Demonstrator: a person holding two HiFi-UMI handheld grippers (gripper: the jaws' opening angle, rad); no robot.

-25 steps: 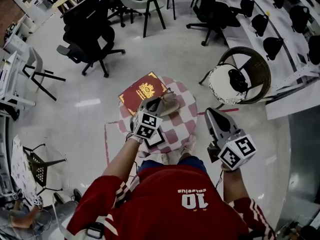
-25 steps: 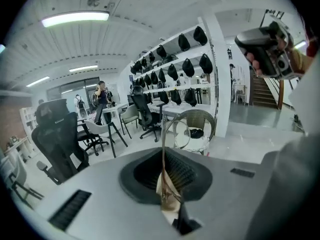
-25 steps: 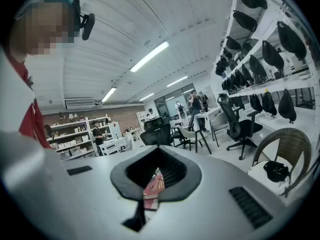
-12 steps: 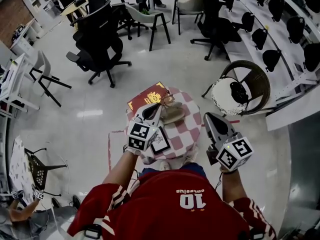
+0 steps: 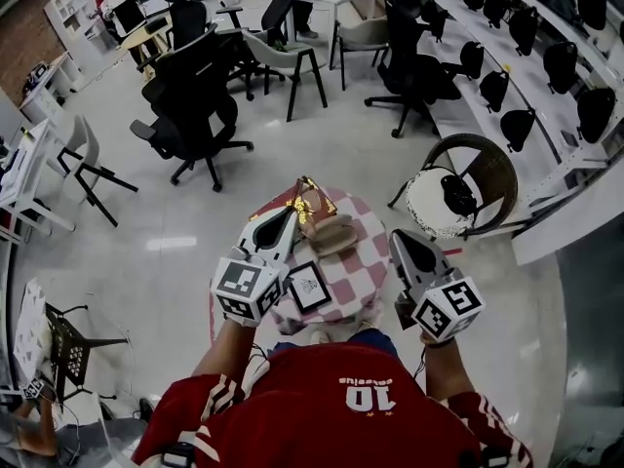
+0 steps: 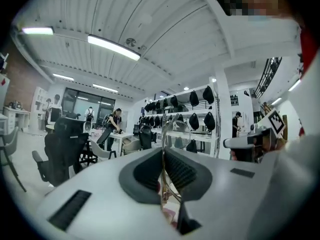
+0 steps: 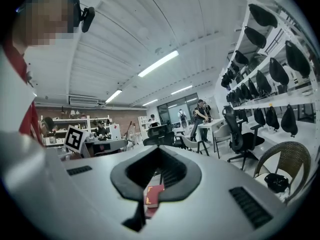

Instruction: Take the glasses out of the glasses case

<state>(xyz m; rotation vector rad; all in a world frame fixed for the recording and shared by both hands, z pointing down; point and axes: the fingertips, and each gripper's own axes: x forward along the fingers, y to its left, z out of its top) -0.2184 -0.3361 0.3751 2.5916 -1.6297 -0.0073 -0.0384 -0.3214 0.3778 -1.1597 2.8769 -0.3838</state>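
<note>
The red book (image 7: 149,196) shows only as a sliver through the gap under the right gripper's (image 5: 400,237) jaws; in the head view the left gripper (image 5: 290,220) covers nearly all of it, at about 11 o'clock on the round checked table (image 5: 366,256). Both of the person's hands are out of sight behind the marker cubes. The glasses case (image 5: 331,234), a tan, soft-looking pouch, lies on the table towards the 12 o'clock edge. Its mouth is too small to make out, so whether it lies open, and what is inside, cannot be told. A small framed card (image 5: 309,286) sits at about 7 o'clock on the table. At 2 o'clock from the table, a wicker chair (image 5: 507,159) holds a white cushion (image 5: 429,203) with a black object (image 5: 458,188) on it.

The glasses (image 5: 312,201) are outside the case, raised just beyond its 11 o'clock end at the tip of the left gripper. They have a thin wire frame with a gold tint and clear lenses; one rim curves up above the pads. The left gripper's jaws are pressed almost together, pinching that wire frame. The right gripper's jaws are closed on nothing, out at 3 o'clock from the table
</note>
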